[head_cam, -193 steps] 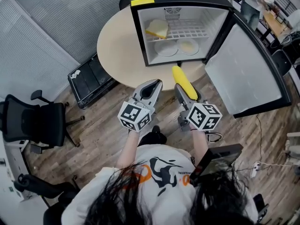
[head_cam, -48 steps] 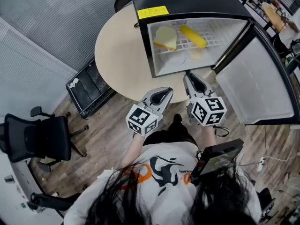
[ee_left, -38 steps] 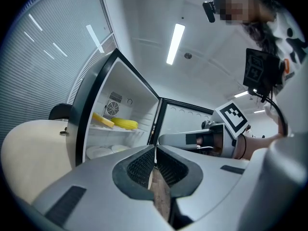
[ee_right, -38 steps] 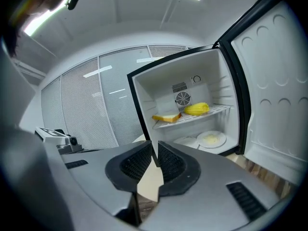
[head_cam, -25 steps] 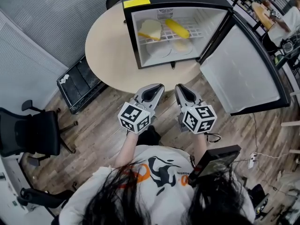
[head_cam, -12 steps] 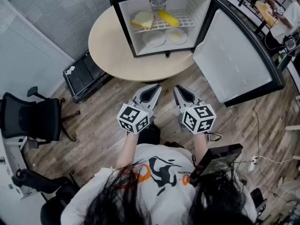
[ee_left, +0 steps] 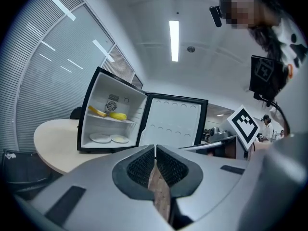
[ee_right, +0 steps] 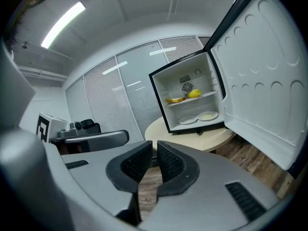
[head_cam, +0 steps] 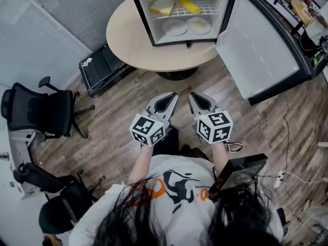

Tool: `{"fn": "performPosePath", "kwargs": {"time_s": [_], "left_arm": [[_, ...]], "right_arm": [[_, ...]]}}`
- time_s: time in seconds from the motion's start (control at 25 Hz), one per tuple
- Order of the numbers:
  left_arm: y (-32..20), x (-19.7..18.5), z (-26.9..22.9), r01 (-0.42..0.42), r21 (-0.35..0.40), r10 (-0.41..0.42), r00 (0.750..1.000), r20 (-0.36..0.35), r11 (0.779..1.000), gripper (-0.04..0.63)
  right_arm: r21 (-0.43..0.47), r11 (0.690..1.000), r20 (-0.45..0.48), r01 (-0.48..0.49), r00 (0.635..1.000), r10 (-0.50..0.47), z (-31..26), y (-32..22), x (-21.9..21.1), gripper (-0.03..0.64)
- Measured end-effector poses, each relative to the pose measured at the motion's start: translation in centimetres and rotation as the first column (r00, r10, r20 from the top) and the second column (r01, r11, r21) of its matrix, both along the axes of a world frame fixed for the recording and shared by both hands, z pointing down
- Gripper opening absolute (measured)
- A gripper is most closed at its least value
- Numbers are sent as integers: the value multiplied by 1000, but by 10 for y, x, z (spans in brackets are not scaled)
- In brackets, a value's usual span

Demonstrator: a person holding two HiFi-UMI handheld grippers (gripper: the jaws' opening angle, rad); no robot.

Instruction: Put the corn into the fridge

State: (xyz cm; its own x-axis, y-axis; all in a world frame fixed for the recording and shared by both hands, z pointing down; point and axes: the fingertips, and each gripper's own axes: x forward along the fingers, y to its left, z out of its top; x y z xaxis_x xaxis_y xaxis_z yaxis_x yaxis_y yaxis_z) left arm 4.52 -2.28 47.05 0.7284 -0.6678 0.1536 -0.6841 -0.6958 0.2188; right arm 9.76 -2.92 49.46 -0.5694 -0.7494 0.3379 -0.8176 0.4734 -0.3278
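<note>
So the corn (head_cam: 189, 5) is lying on the upper shelf inside the fridge (head_cam: 256, 40). Left gripper (head_cam: 172, 95) and right gripper (head_cam: 191, 95) sit well clear of the fridge, jaws together on nothing

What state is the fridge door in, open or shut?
Open. The fridge door is swung wide, and the corn inside is in plain sight.

Head view looks steeply down; open fridge (head_cam: 259, 40) far at 12 o'clock. Both gripper views, low and near-level, share it.
</note>
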Motion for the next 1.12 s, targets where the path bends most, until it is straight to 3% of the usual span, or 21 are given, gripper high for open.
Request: {"fn": "performPosePath", "kwargs": {"time_s": [0.4,0.72,1.12], "left_arm": [[23,0,-11,-10,31,9,1000,18,999,11],[27,3,-15,-62,38,62,998,7,997,11],[46,-37,-24,-95,37,96,995,-14,995,11]], "right_arm": [[27,999,19,32,999,-33,-12,16,-13,41],[36,999,58,-9,998,6,-22,18,-17,41],[21,998,77,-61,995,59,-31,44,-51,41]]}}
